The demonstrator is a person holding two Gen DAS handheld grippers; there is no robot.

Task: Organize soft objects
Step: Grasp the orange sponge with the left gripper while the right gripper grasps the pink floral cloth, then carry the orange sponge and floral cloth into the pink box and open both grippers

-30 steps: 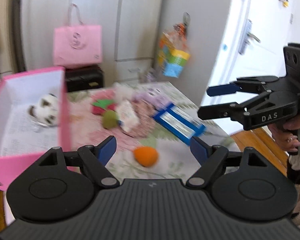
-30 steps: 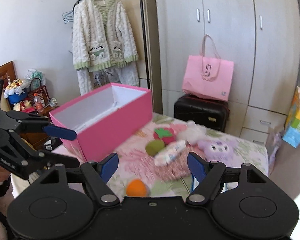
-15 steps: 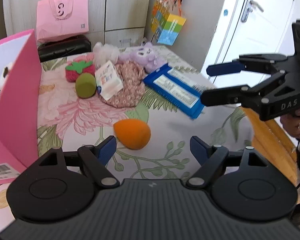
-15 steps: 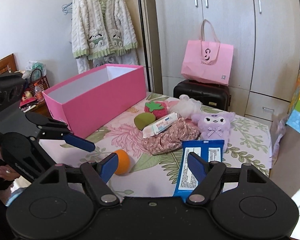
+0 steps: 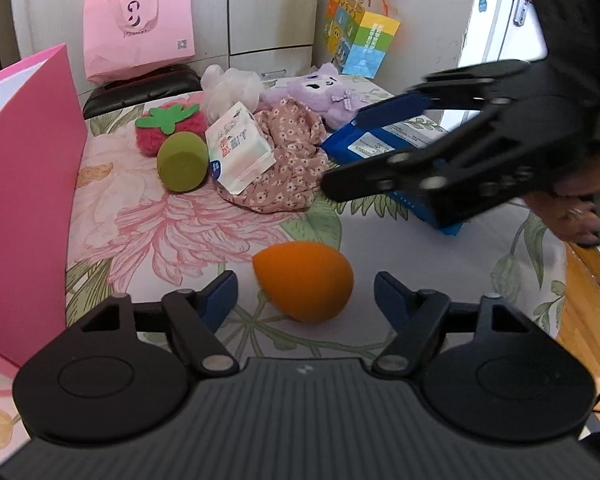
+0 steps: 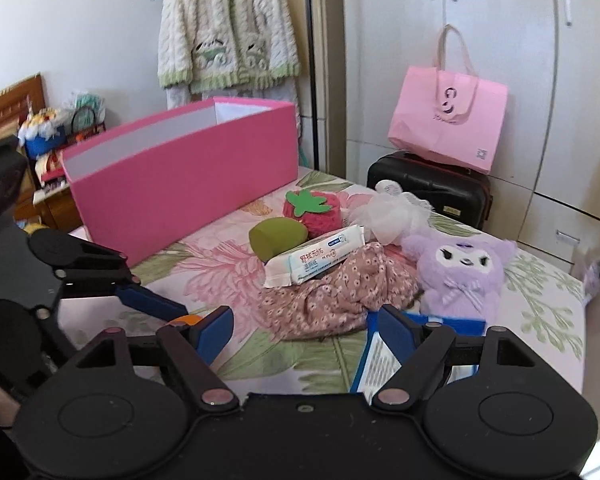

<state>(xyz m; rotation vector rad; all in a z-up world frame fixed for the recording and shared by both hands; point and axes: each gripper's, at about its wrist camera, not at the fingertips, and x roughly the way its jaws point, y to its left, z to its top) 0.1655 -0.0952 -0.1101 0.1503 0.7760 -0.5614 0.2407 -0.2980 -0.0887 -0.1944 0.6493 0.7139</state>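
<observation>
1. Nearest: left gripper [image 5: 305, 294] has closed in on the orange sponge [image 5: 304, 280] vs. 0.5 s ago. Sponge now sits between the two blue pads, jaws spread wide, no contact visible. Likely step: grasp approach, not yet a grip.
2. Sponge lies on the floral tablecloth [image 5: 440, 264], near the front edge, apart from the other items.
3. Right gripper [image 6: 300, 328] has moved fwd and lower over the table; jaws spread, nothing held. Blue wipes pack [image 6: 380, 364] lies just under its right finger; floral cloth [image 6: 332, 296] just ahead.
4. Mid-table cluster, unchanged in layout: white wipes pack [image 5: 238, 152] resting on the floral cloth, green sponge [image 5: 182, 168] touching its left side, strawberry plush [image 5: 168, 128] behind the sponge.
5. Further back: white mesh pouf [image 6: 392, 216] and purple plush [image 6: 460, 272], both at the far side of the cluster.
6. Pink box [image 6: 180, 184] stands to the left of the cluster, open top; contents not visible now. Presumed destination.
7. Implication: both tools are staged for pickups; sorting is early, w/ most soft items on the table. Soft sponge will compress, so close gently and centred.
</observation>
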